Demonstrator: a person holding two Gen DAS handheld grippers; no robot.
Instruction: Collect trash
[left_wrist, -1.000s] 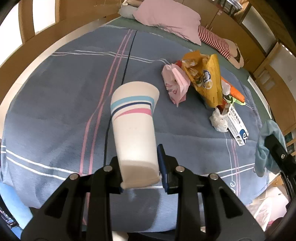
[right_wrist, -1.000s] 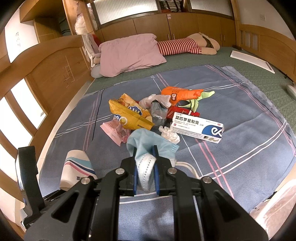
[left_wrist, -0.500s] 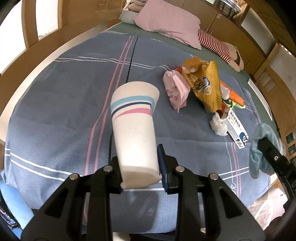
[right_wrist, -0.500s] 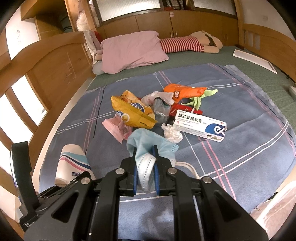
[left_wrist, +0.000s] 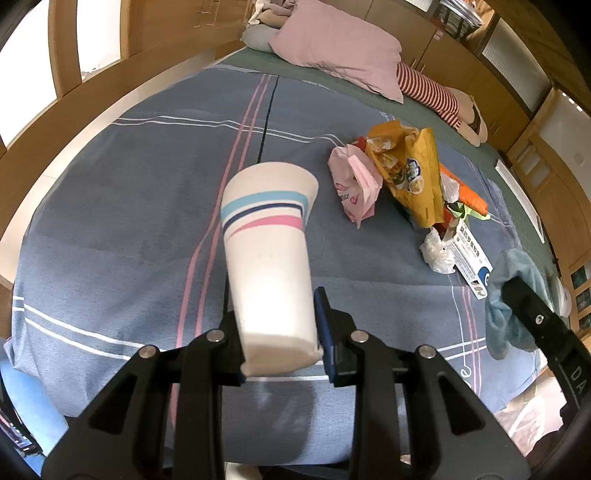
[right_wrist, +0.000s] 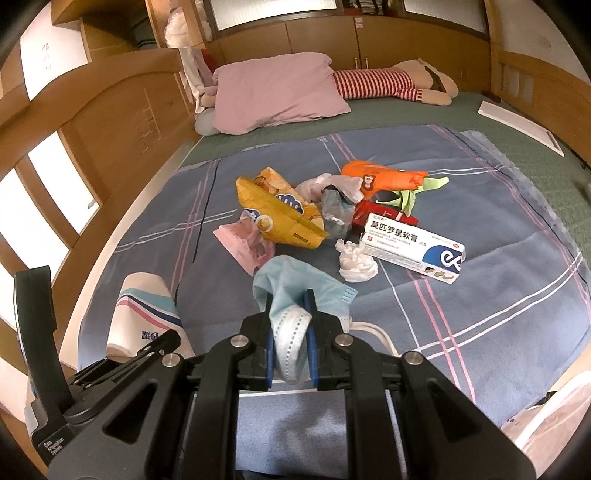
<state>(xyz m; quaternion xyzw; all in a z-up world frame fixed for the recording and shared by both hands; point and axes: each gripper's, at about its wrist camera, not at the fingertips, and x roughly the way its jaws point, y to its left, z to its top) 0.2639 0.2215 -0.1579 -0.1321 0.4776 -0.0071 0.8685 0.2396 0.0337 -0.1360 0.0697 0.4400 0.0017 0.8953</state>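
A white paper cup (left_wrist: 269, 254) with blue, navy and pink bands is clenched near its base by the left tool (left_wrist: 280, 332), and it is held tilted, mouth away from the camera, above the grey-blue striped blanket (left_wrist: 129, 221) on the bed. In the right wrist view the same cup (right_wrist: 147, 306) is seen low at the left, beside the left tool's black frame. A crumpled light-blue face mask (right_wrist: 295, 291) is pinched between the blue pads of the right tool (right_wrist: 290, 332), its folds bunched up between them and spilling out ahead of the tips.

The rest of the trash is left lying in a heap on the blanket, further up the bed. A yellow snack bag (right_wrist: 280, 210) is seen with a pink wrapper (right_wrist: 243, 243) just beside it. An orange packet (right_wrist: 380, 177) lies behind the heap. A white and blue medicine box (right_wrist: 413, 247) is stretched out at the right of the pile, with a crumpled white tissue (right_wrist: 356, 260) touching its near end. A pink pillow (right_wrist: 277, 92) is seen at the head of the bed, well apart from the heap.
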